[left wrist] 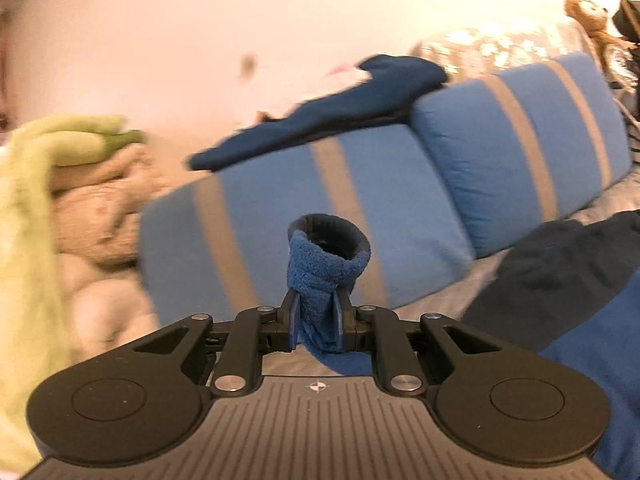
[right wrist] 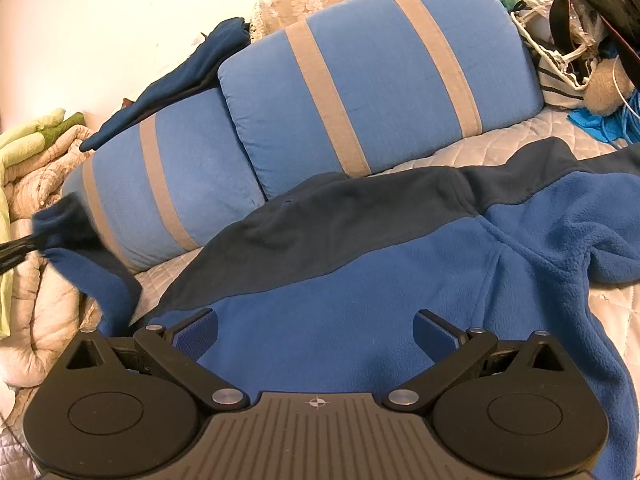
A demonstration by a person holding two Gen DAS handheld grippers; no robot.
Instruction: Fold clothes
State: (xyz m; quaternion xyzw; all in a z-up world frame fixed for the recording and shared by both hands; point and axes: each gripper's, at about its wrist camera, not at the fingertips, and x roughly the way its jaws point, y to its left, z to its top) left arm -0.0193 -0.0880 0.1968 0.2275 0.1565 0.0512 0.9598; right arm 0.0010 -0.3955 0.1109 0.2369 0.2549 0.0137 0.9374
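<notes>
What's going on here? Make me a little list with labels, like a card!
place: quilted grey bed cover with two blue cushions with grey stripes
garment: blue fleece jacket with a dark navy panel, spread on the cover
left gripper: shut on the jacket's fleece sleeve cuff, held up
right gripper: open, above the jacket's body
behind cushions: dark blue garment draped on top
left side: light green blanket on a beige quilt

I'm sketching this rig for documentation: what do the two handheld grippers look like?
Both the left gripper and right gripper look alike: matte black linkage arms with silver pivot pins, two round black discs, a ribbed grey base bearing a small crosshair mark, and blue finger pads. No cables or sleeves show.
</notes>
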